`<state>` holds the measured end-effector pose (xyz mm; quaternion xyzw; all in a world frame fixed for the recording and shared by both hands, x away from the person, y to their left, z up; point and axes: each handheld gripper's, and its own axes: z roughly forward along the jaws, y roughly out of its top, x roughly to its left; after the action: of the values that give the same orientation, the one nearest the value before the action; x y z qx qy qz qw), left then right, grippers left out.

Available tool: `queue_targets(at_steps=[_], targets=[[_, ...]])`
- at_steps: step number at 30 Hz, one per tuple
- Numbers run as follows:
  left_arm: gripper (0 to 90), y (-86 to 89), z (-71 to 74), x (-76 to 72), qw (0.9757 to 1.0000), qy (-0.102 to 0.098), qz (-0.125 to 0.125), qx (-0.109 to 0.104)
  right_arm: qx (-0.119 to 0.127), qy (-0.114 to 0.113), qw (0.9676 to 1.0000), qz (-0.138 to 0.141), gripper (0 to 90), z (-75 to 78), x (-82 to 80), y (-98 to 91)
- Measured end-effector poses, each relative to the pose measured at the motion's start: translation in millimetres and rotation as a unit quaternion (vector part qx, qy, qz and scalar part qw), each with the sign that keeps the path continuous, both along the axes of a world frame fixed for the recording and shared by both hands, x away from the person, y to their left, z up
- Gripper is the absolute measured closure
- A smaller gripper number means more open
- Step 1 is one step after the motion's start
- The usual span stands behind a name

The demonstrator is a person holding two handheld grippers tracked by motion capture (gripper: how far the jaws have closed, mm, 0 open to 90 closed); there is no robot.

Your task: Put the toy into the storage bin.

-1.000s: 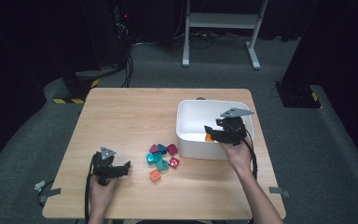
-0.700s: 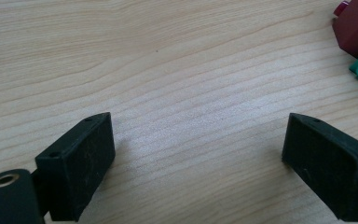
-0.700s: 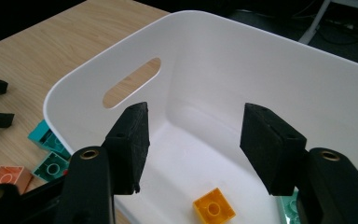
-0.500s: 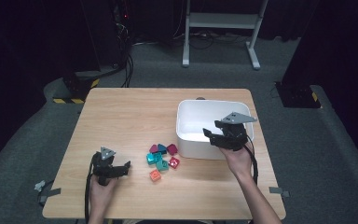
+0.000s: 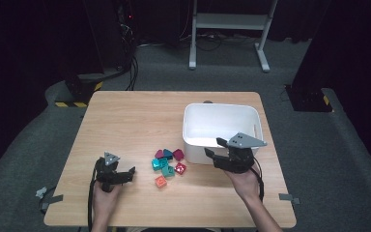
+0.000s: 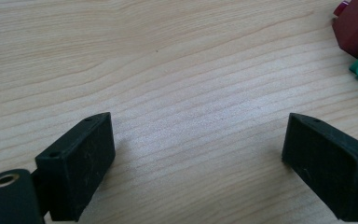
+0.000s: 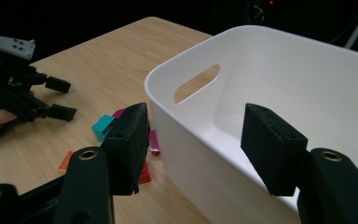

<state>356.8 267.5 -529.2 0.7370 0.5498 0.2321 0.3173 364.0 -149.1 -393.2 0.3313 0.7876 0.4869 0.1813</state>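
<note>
One white plastic bin [image 5: 221,126] stands on the right half of the wooden table [image 5: 135,121]. Just beside its left wall lies one cluster of small coloured blocks [image 5: 168,165]: two maroon, three teal, one red and one orange, seven counted from the high view. The right gripper [image 5: 212,148] hangs over the bin's near-left corner, its jaws spread wide with only the bin's rim seen between them; they have just been opening a little further. The left gripper [image 5: 132,173] rests low at the table's near-left, well apart from the bin, jaws spread over bare wood, the blocks near its tips.
</note>
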Motion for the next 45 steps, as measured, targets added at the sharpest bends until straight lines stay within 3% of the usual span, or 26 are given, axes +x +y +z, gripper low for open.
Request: queue_targets(at_steps=[5,12,24,33,45], targets=[[9.3,0.0,0.0,0.0,1.0,0.0,0.0,0.0,-0.008,0.007,0.9998,0.015,39.1,-11.3,-8.0,6.5],[9.3,0.0,0.0,0.0,1.0,0.0,0.0,0.0,-0.003,0.032,0.9987,0.039,39.2,-39.7,-14.9,20.2],[9.3,0.0,0.0,0.0,1.0,0.0,0.0,0.0,-0.021,0.063,0.9968,0.045,41.8,-82.2,-12.5,45.0],[9.3,0.0,0.0,0.0,1.0,0.0,0.0,0.0,-0.036,0.076,0.9957,0.04,43.0,-100.2,-3.6,65.9],[9.2,0.0,0.0,0.0,1.0,0.0,0.0,0.0,-0.048,0.079,0.9951,0.034,43.6,-113.3,5.4,84.9]])
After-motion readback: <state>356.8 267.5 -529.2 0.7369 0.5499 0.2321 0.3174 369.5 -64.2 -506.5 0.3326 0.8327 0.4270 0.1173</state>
